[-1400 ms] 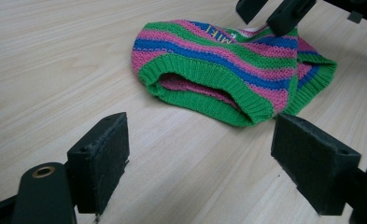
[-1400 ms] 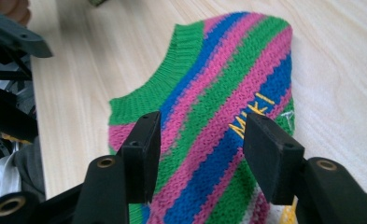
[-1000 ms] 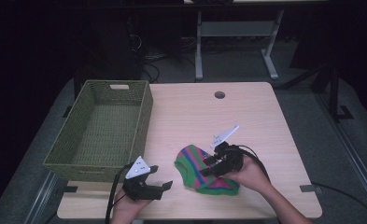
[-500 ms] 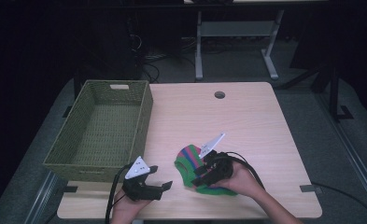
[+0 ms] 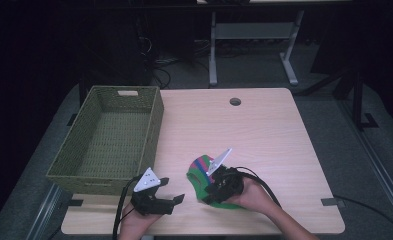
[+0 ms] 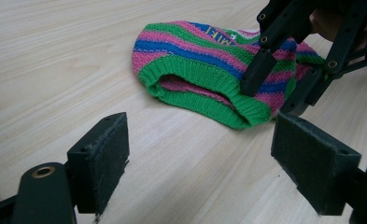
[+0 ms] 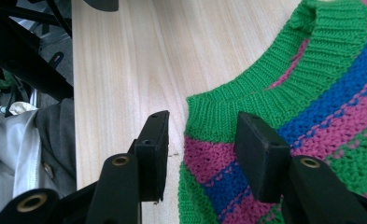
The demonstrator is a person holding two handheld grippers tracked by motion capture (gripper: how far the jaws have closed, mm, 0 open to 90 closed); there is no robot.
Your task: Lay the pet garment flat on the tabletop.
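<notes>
The striped knit hat (image 5: 202, 175) lay near the counter's (image 5: 264, 135) near edge, right of centre. The right gripper (image 7: 200, 140) straddled its green ribbed brim, jaws just closing, not yet clenched. The left gripper (image 6: 200, 158) rested released to the hat's left. A woven basket (image 5: 109, 140) stood far left, nothing blocking between

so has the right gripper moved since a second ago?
Yes. The right gripper has shifted left, toward the basket, over the striped knit hat, its jaws closing around the hat's edge.
</notes>
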